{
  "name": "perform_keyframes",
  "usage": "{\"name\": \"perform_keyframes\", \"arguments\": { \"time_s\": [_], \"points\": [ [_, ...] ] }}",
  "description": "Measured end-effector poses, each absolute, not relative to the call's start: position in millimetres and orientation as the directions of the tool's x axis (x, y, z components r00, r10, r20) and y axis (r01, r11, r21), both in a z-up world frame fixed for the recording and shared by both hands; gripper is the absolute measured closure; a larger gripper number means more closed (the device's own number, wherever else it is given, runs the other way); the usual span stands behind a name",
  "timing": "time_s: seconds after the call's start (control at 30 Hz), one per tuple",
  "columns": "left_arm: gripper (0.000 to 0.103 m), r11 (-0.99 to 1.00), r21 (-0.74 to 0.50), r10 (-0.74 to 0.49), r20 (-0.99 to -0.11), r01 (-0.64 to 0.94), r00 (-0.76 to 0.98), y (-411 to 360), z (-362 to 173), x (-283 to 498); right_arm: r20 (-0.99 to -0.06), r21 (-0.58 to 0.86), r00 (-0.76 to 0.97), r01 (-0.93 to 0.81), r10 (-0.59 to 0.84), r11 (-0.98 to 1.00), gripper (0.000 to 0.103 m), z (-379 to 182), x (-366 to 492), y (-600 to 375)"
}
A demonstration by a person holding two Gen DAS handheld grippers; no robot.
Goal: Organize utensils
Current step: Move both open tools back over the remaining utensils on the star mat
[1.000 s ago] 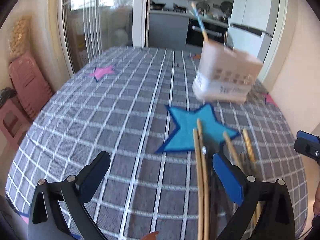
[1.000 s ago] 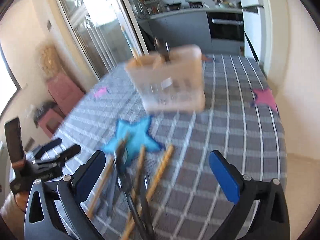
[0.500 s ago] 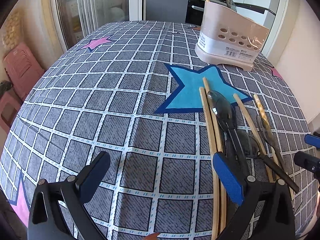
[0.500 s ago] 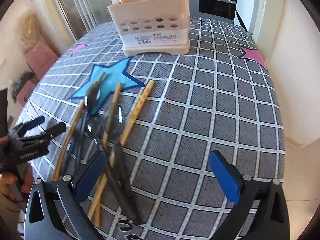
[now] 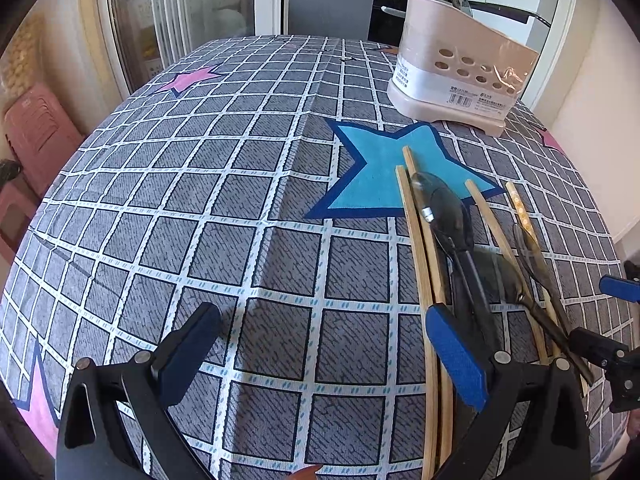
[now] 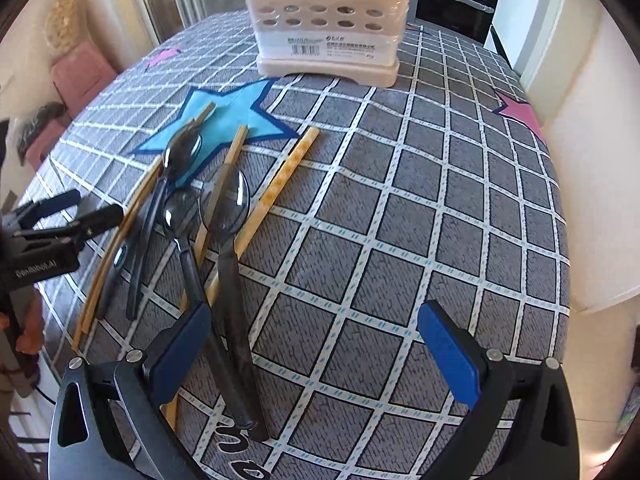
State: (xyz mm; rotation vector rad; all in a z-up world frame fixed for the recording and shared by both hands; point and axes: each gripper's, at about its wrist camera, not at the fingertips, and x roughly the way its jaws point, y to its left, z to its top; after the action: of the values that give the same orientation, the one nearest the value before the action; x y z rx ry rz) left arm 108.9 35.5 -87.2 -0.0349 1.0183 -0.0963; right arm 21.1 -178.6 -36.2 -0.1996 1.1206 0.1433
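Out front on the left wrist view, your left gripper [image 5: 320,344] has dropped low over the checked cloth [image 5: 224,208], fingers wide apart and empty; the chopsticks [image 5: 420,232] and spoons [image 5: 448,216] now lie just by your right finger. Over on the right wrist view, your right gripper [image 6: 316,344] has closed in too, spread open, nearest spoon [image 6: 230,232] beside its left finger, caddy [image 6: 326,24] beyond. You're lined up for a pick.
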Motion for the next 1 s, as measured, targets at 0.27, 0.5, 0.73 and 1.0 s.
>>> {"name": "perform_keyframes", "arguments": {
  "time_s": [0.27,0.5,0.73,1.0],
  "points": [
    [0.0,0.994,-0.076,-0.105,-0.848,0.077,0.519,36,-88,108,-0.907,-0.076,0.421,-0.19,0.011,0.979,0.0,-39,26,-184],
    [0.0,0.993,-0.076,-0.114,-0.85,0.094,0.514,36,-88,109,-0.906,-0.107,0.423,-0.17,-0.025,0.98,0.0,-39,29,-187],
    [0.0,0.99,-0.077,-0.126,-0.853,0.116,0.507,34,-88,108,-0.906,-0.093,0.422,-0.137,-0.027,0.986,0.002,-39,30,-194],
    [0.0,0.989,-0.077,-0.13,-0.853,0.123,0.506,35,-88,106,-0.897,-0.042,0.442,-0.091,0.003,0.995,0.002,-30,32,-204]
  ]
}}
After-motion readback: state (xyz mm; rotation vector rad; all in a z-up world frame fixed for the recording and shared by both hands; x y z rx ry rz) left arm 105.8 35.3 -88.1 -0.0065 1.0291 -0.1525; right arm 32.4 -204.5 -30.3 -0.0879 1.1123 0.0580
